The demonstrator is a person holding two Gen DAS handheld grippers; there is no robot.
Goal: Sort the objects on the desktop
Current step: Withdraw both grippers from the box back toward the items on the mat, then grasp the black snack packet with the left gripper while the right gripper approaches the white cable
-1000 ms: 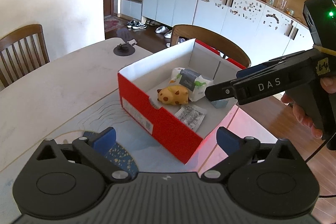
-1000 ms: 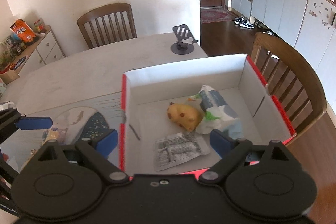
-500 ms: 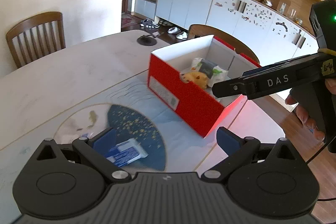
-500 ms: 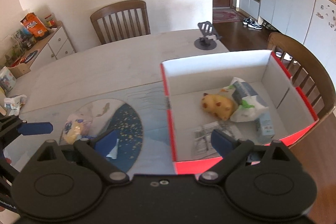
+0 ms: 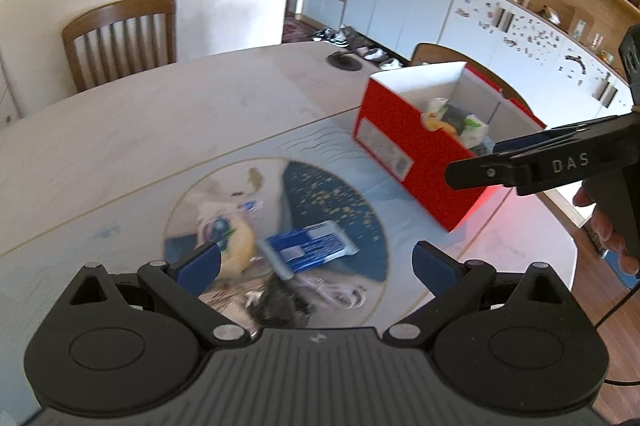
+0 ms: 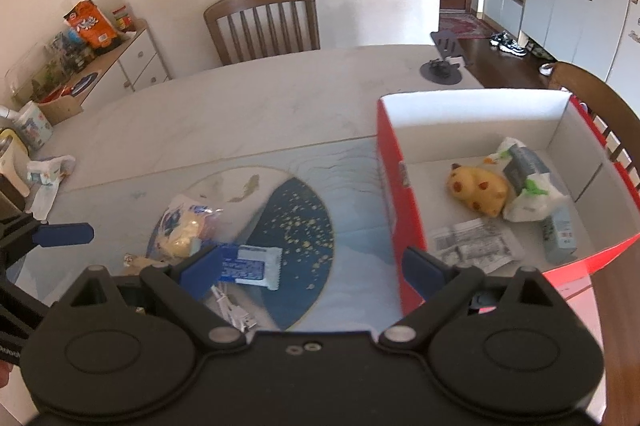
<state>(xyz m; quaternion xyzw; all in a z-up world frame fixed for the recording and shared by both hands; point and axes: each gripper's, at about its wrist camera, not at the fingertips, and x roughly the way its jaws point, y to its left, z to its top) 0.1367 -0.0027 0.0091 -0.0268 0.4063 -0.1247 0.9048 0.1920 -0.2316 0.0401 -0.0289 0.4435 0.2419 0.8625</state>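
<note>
Grippers: two. Left gripper (image 5: 316,262) released, jaws wide apart, empty, above the loose items on the mat. Right gripper (image 6: 312,268) released, jaws wide apart, empty, above the mat's near edge beside the box.
Box (image 6: 394,194): one, red outside, white inside, on the right of the worktop (image 6: 240,106).
Items in box: four. One yellow spotted toy (image 6: 478,192), one white-and-grey packet (image 6: 528,186) touching it on the right, one flat printed sachet (image 6: 474,246) nearer, one small blue carton (image 6: 560,232) by the near right wall.
Items outside box: on the mat (image 6: 304,226), left of the box. One blue-and-white wrapper (image 6: 250,266), one clear bag with yellow contents (image 6: 182,230) to its left, one white cable (image 6: 232,308) nearest. Further small pieces too blurred to count.
Chairs: two, one at the far side (image 6: 262,20), one behind the box (image 6: 600,98).
Phone stand (image 6: 442,66): one, far edge of worktop.
Change: both grippers have swung left from the box to the loose items; box contents unchanged.
</note>
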